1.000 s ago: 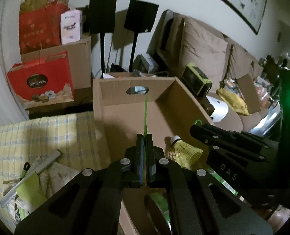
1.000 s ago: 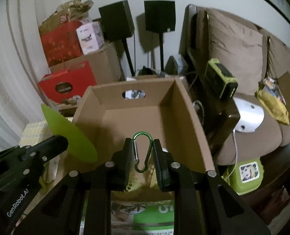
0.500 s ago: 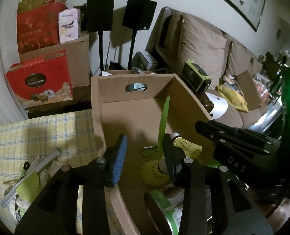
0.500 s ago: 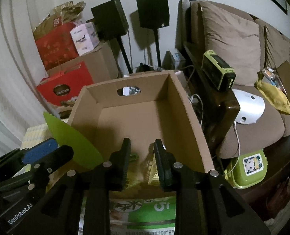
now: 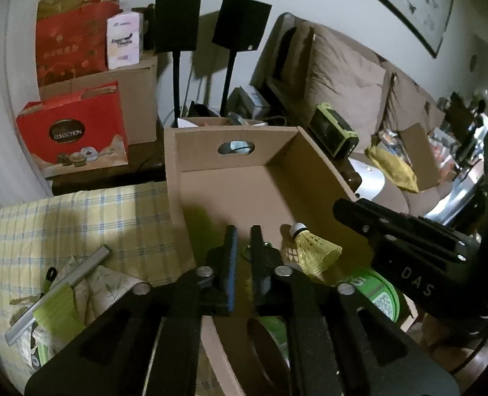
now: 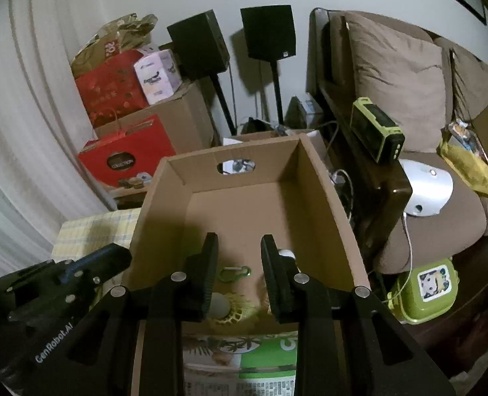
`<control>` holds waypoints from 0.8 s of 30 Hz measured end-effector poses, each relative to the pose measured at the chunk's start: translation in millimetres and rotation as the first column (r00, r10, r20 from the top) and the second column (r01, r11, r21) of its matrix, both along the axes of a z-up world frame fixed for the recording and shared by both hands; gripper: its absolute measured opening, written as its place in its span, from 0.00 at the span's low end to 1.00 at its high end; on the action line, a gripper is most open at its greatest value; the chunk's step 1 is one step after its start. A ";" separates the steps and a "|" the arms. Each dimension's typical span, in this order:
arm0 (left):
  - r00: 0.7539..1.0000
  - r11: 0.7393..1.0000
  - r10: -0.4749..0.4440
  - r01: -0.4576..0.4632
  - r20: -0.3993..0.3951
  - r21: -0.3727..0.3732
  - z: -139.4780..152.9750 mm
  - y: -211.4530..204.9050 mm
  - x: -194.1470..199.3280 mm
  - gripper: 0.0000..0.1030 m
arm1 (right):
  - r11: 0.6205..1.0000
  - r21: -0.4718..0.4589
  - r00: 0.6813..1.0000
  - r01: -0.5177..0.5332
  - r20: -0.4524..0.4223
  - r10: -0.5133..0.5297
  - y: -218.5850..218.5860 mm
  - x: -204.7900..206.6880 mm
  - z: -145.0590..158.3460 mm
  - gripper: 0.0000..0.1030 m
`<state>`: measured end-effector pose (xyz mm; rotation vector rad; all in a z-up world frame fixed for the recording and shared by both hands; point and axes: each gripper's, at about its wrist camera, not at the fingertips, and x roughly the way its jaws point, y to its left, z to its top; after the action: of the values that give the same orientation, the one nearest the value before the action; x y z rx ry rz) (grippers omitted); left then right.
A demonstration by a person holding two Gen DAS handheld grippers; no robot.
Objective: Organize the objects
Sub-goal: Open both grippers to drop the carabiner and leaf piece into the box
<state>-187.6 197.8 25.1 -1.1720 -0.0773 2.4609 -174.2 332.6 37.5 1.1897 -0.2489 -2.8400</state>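
Note:
An open cardboard box [image 5: 260, 198] [image 6: 244, 214] stands in front of both grippers. My left gripper [image 5: 242, 231] hangs over the box's near left corner; its jaws are closing on a narrow gap with nothing between them. My right gripper [image 6: 237, 241] is open and empty above the box floor. A green carabiner [image 6: 234, 272] lies on that floor below it. One yellow shuttlecock [image 5: 313, 250] lies by the right wall and another shuttlecock [image 6: 230, 310] sits near the front. The right gripper [image 5: 346, 208] also shows from the side, and so does the left gripper [image 6: 112, 254].
Left of the box lies a yellow plaid cloth [image 5: 79, 224] with a grey bar [image 5: 59, 293] on it. Red gift bags [image 5: 72, 132], two speakers on stands [image 5: 178, 19] and a brown sofa [image 6: 392, 76] surround the box. A green tin [image 5: 376, 293] and a green lunch box [image 6: 425, 287] sit nearby.
The left gripper let go of a flat green disc, opened wide, then narrowed again. The right gripper let go of the green carabiner, which now lies on the box floor.

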 end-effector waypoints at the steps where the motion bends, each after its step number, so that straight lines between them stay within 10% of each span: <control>1: 1.000 1.000 0.003 -0.003 -0.002 0.001 0.8 -0.9 0.2 0.22 | 1.000 0.004 1.000 0.001 0.002 -0.001 -0.8 0.0 0.0 0.26; 17: 0.995 0.999 0.052 -0.053 -0.085 -0.007 17.4 -26.2 14.8 0.67 | 1.000 0.026 1.000 0.009 -0.029 -0.009 -8.6 7.7 6.3 0.40; 24: 0.989 0.995 0.097 -0.099 -0.108 -0.013 23.8 -49.6 17.3 0.72 | 0.999 0.045 0.999 0.014 -0.048 -0.012 -13.8 13.8 12.8 0.55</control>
<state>-170.3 148.2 48.9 -1.0645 -0.0832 2.6114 -160.4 318.8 50.3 1.1298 -0.1919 -2.8961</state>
